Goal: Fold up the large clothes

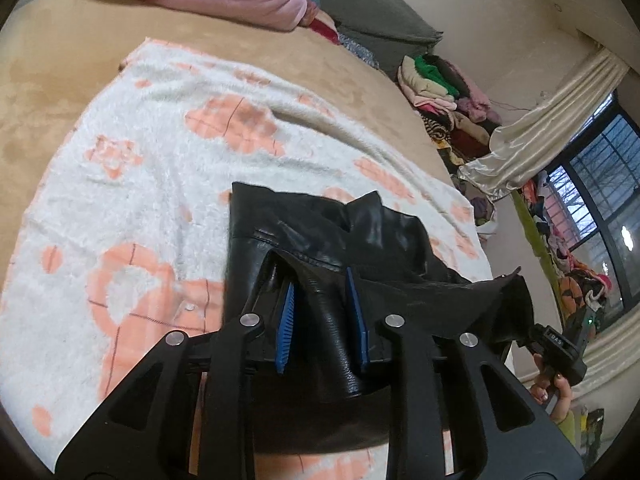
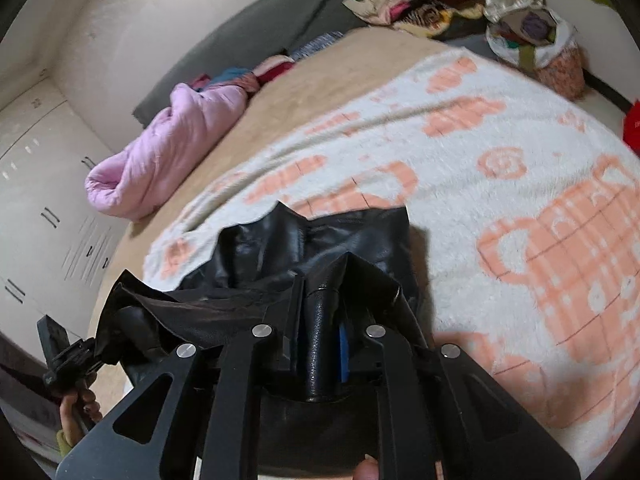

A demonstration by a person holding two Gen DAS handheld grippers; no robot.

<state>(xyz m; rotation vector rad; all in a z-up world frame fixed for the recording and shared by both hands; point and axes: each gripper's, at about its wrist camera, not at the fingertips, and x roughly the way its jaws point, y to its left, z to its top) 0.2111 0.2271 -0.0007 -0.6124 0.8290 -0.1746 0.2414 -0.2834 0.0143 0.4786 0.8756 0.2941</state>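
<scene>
Both claws, left gripper (image 1: pixel 325 292) and right gripper (image 2: pixel 325 312) low in frame, pinch folds of the black leather garment (image 1: pixel 320 240) between nearly closed jaws; it looks heavy, supple, slick; best held at seamed edges.

The right gripper (image 1: pixel 557 345), seen from the left wrist, bears small letters that look like "UAS".

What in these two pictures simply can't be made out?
- Black leather garment: which kind it is; bunched up, its lower part hidden behind the left tool.
- Right tool, right wrist view: one pad buried in a leather fold.
- Clothes pile: single pieces too small.
- Blanket: pattern blurred in the right wrist view, cut off by the edge.
</scene>
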